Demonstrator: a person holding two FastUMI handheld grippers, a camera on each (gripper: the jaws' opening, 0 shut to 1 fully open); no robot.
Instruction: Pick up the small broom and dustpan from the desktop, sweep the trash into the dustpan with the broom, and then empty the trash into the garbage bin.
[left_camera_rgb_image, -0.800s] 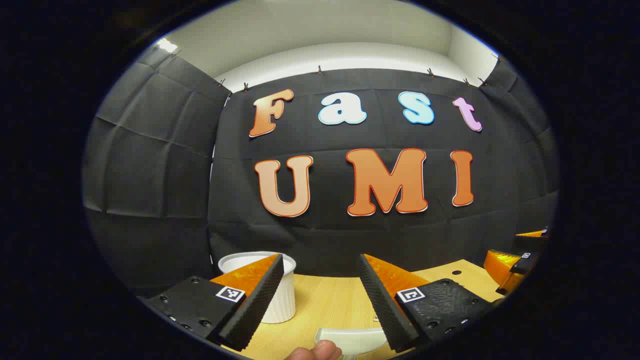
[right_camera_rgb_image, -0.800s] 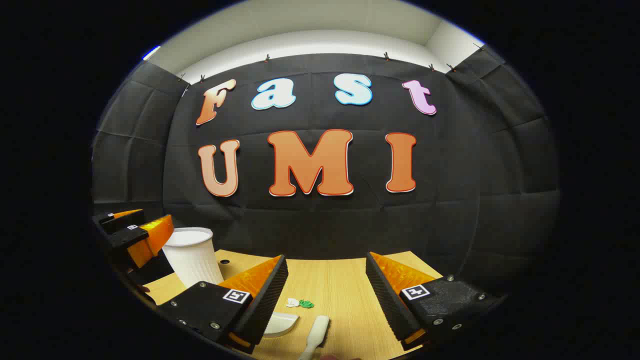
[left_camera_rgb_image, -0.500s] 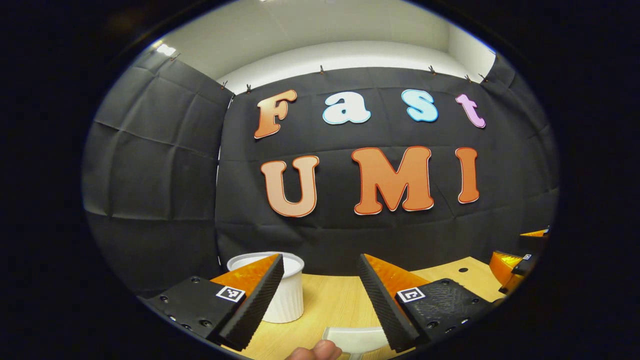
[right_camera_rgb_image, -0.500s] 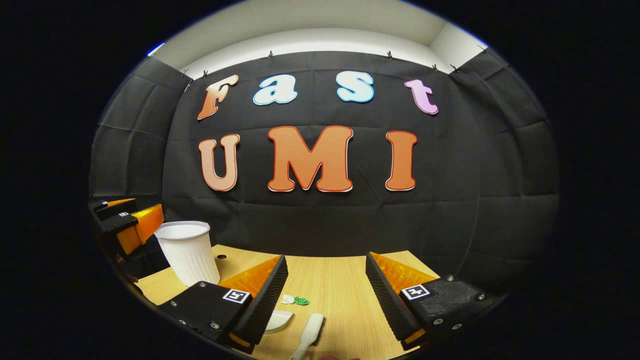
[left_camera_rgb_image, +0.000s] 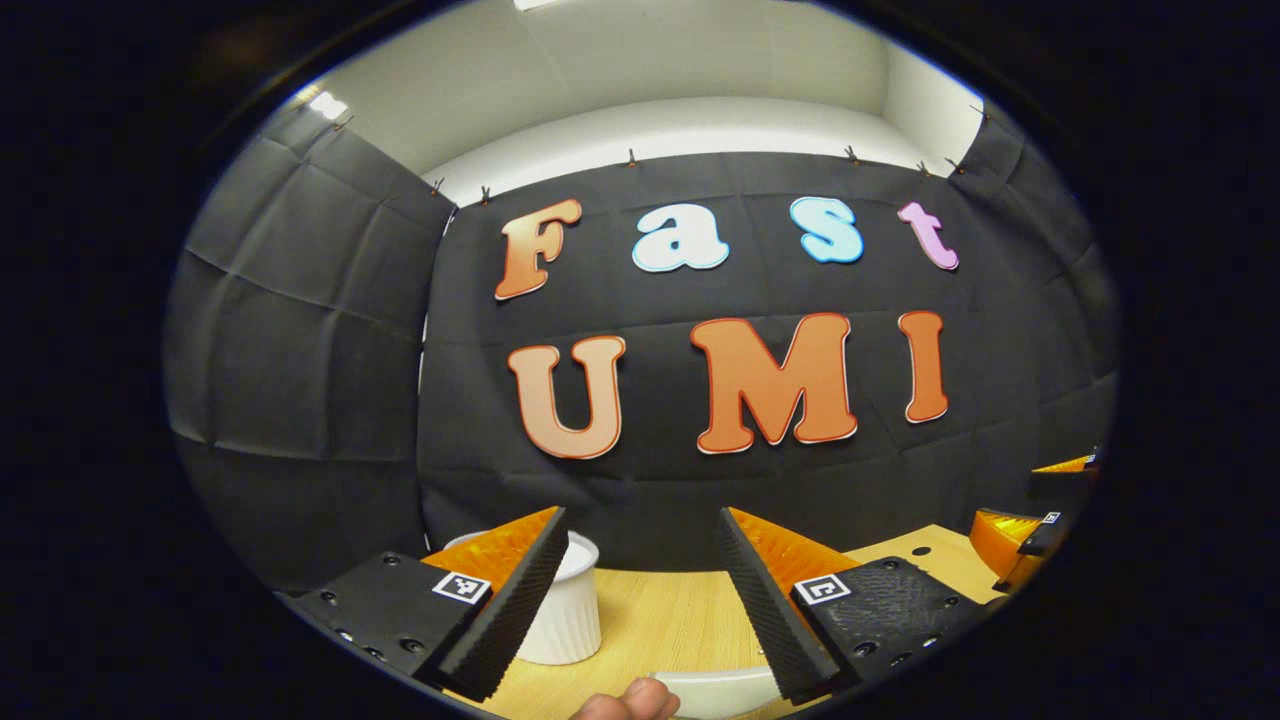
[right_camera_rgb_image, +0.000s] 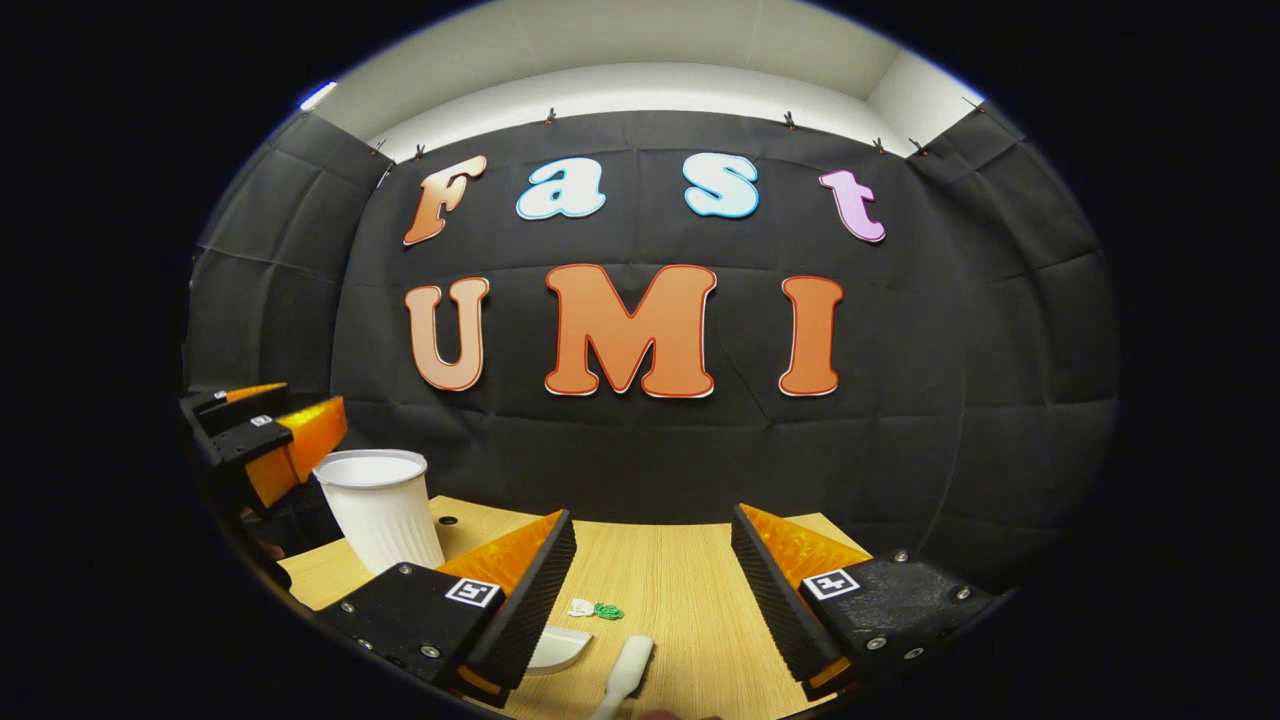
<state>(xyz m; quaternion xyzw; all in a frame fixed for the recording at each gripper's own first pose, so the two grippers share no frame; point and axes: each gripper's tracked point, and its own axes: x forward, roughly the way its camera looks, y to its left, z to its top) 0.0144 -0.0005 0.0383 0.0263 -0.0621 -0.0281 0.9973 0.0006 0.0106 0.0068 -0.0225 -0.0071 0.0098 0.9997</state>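
1. In the left gripper view, the white garbage bin stands at 7 o'clock on the wooden desktop, partly behind one finger.
2. The left gripper is spread wide, gripping nothing; the dustpan lies at 6 o'clock beside a fingertip.
3. In the right gripper view, the right gripper gapes empty.
4. The trash and the small broom lie at 6 o'clock between its fingers.
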